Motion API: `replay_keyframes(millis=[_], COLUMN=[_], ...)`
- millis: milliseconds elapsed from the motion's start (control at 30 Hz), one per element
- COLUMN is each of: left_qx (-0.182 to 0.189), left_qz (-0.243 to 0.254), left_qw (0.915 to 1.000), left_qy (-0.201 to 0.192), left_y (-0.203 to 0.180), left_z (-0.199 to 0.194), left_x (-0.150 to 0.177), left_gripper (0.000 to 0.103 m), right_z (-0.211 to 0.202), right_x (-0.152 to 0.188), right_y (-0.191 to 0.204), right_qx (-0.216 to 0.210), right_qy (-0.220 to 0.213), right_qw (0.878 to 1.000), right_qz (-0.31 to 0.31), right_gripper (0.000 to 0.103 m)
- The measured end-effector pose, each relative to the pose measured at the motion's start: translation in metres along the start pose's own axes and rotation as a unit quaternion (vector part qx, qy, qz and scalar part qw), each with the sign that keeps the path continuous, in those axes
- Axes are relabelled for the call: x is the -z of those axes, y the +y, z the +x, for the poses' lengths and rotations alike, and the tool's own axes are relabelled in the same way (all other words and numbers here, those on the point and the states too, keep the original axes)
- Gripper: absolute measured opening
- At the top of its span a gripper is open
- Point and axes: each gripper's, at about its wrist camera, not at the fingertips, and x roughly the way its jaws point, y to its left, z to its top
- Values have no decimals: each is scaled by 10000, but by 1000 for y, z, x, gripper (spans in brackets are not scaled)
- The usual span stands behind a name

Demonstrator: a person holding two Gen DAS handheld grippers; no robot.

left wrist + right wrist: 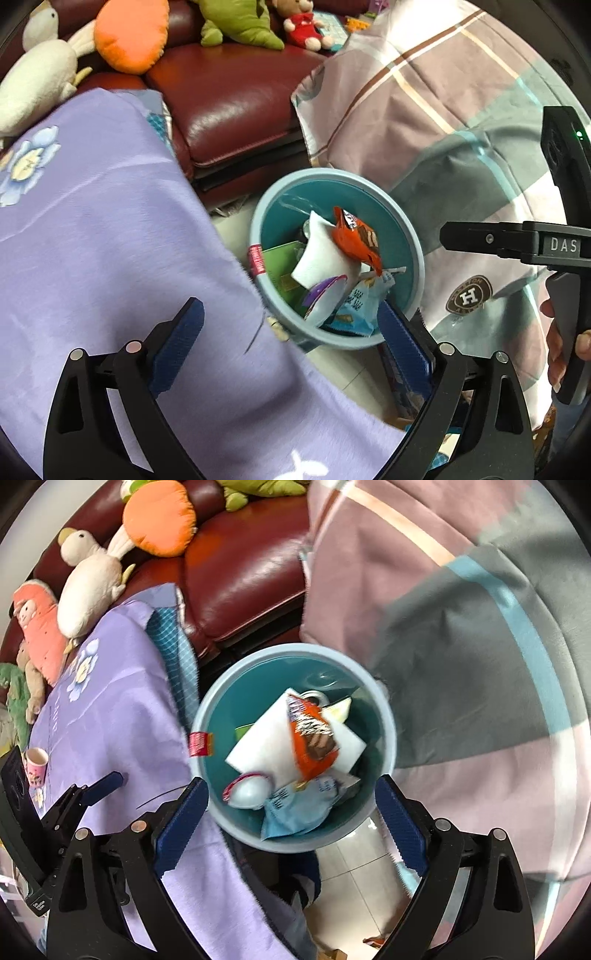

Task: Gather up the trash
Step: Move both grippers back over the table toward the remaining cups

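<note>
A light blue round trash bin (406,225) (388,716) stands on the floor between the purple-covered table and a plaid blanket. It holds an orange snack wrapper (354,240) (312,738), a white paper piece (321,258) (266,749), a light blue packet (354,310) (291,812), a plastic cup (325,299) (247,792) and a green card (282,266). My left gripper (291,350) is open and empty, over the table edge beside the bin. My right gripper (291,816) is open and empty, right above the bin; it also shows in the left wrist view (517,242).
The purple flowered tablecloth (110,240) (122,720) lies at the left. A small pink cup (36,762) stands on it. A dark red leather sofa (229,96) (240,568) with plush toys is behind. A plaid blanket (443,110) (461,646) lies at the right. Tiled floor (354,878) shows below the bin.
</note>
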Motion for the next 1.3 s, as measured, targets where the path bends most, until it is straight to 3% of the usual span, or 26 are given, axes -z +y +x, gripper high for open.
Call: replay_keyframes(millis=[400,800,1067,1300], left_qx=[-157,-460,-994,-1104], left_qz=[-491,-1114,-1566,-2056], left_qw=[9981,9909,9801,9697], left_qy=[-339,-596,-715,-720], left_y=[54,135,204,253], left_z=[-63,-127,-169,-191], left_x=[39,104,158,196], left_gripper=[95,95,95,95], right_z=[-13,2,15,29], right_x=[26,66,90,114], right_y=[88,194,262,321], right_qx=[-135,-321,-409,-434], right_qy=[78,412,587,719], right_qw=[9978,9889,9789,9661], right_qz=[-637,-1391,-1916,-2439], right_gripper=[88,88,88,88])
